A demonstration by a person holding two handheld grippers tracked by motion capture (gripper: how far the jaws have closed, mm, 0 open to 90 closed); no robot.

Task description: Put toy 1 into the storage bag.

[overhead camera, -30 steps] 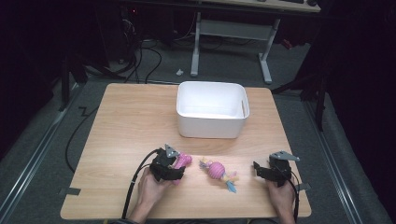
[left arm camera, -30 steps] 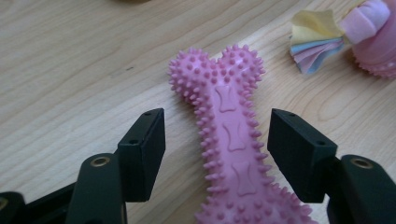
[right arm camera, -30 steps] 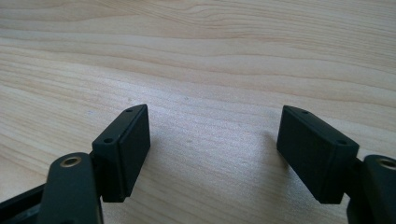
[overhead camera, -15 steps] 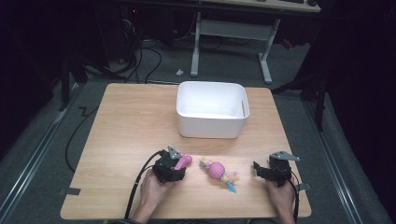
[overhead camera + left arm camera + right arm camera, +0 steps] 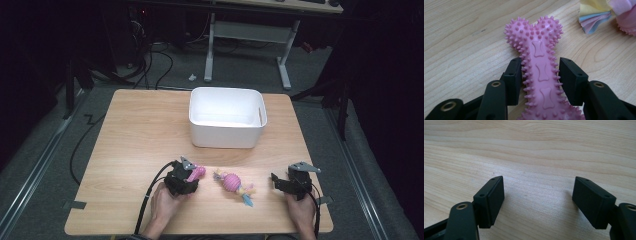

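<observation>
A: Pink spiked bone toy (image 5: 540, 75) lies flat on the worktop (image 5: 140, 135), near the front edge, left of centre. In the high view its knobbed end (image 5: 198, 172) pokes out past the left hand-held gripper (image 5: 186, 176), pointing right and slightly away from the person.

B: Where's the bone relative to the jaws?

A: Shaft runs straight up between the two black pads (image 5: 514, 80). The forked end sits past the pad tips, the other end runs off the bottom of the left gripper view. Jaws have just been closing in on it. Spikes touch the left pad; the right pad looks pressed on the spikes too. Calling it clenched on the bone.

B: Lifted?

A: No, the bone rests on the wood.

B: Anything beside it?

A: Fabric toy (image 5: 234, 184), a pink ball middle with pastel frills, just to the right of the bone, not touching. Its frill corner (image 5: 594, 18) shows top right in the left gripper view.

B: Right side?

A: Right hand-held gripper (image 5: 285, 184) sits near the front right corner, well apart from both toys. Jaws stand wide, nothing between them but bare wood (image 5: 536, 185). Released.

B: Further out?

A: White bin (image 5: 227, 122), rectangular, open top, stands at the back centre of the worktop, well apart from the bone. Looks empty inside.
</observation>
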